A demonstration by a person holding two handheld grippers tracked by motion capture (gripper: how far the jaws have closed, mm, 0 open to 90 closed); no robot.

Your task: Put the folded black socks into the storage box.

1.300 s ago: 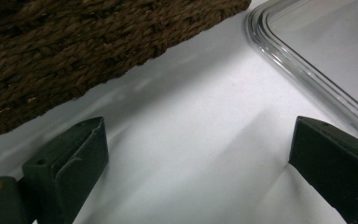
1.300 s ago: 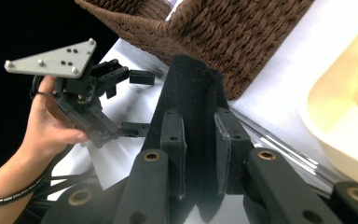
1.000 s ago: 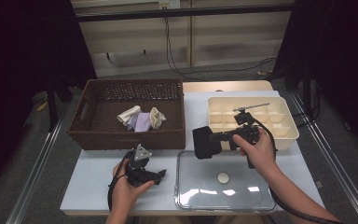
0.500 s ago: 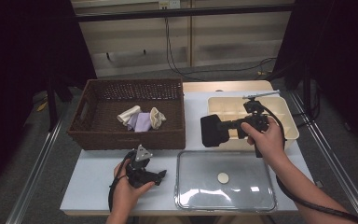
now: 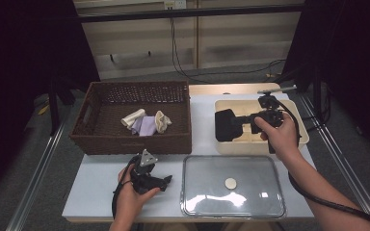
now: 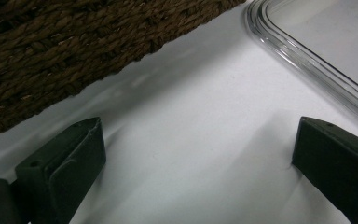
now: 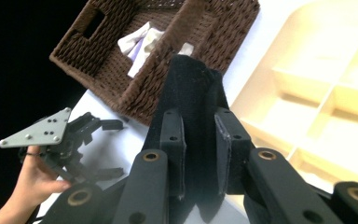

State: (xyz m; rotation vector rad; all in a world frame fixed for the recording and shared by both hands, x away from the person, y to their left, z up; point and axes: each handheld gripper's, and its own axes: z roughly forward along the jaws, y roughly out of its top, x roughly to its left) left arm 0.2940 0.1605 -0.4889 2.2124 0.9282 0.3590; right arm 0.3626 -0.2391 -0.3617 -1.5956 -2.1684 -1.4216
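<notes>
In the high view, the right gripper is held above the cream divided tray, its jaws pinching a black cloth that hangs off its tip toward the basket side. The right hand grips it from behind, and its cable loops down along the forearm. Across from that gripper's tip sits the brown wicker basket, with pale rolled cloths inside. Below the right gripper, on the white table, lies a clear plastic lid with a small round knob at its centre. The left gripper rests low on the table in the left hand, just short of the lid's edge, with the basket wall beyond it.

In the left gripper view, the two jaws stand spread wide with bare table between them. The woven basket wall runs ahead to the left jaw's side, and the lid's ridged rim curves ahead of the right jaw.

In the right gripper view, the jaws are pressed together on the black cloth, which rises straight up between them. Beyond it is the basket with its cloths. The tray's compartments lie to the right. The left gripper shows at lower left with jaws apart.
</notes>
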